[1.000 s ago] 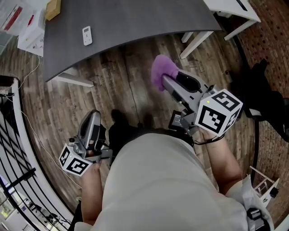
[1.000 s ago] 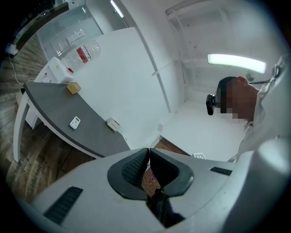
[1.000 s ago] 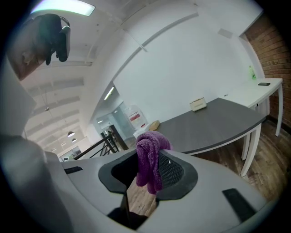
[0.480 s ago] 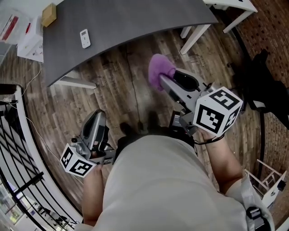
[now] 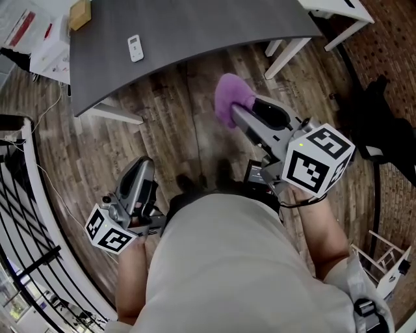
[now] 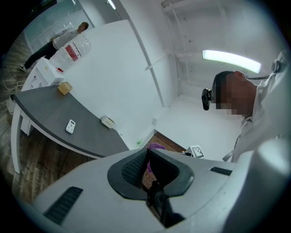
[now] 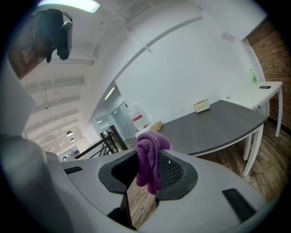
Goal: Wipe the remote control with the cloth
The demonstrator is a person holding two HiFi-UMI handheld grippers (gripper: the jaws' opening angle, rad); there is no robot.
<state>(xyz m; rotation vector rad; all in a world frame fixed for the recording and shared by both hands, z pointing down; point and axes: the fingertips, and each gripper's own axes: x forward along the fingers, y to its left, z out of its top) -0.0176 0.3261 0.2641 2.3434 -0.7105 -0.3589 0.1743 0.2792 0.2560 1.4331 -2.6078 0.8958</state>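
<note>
My right gripper [image 7: 146, 175] is clamped on the purple cloth [image 7: 148, 154], which hangs bunched over its tips. My left gripper [image 6: 147, 166] is closed on nothing. The remote control [image 5: 135, 48] lies on the grey table [image 5: 208, 26], well ahead of both. I judge the approach comes first: I bring the cloth down flat onto the remote and steady it with the left tips, so it doesn't skid.

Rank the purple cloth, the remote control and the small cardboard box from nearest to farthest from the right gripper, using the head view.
1. The purple cloth: pinched in the right gripper's jaws.
2. The remote control: on the grey table, up-left.
3. The cardboard box: table's far left corner.
</note>
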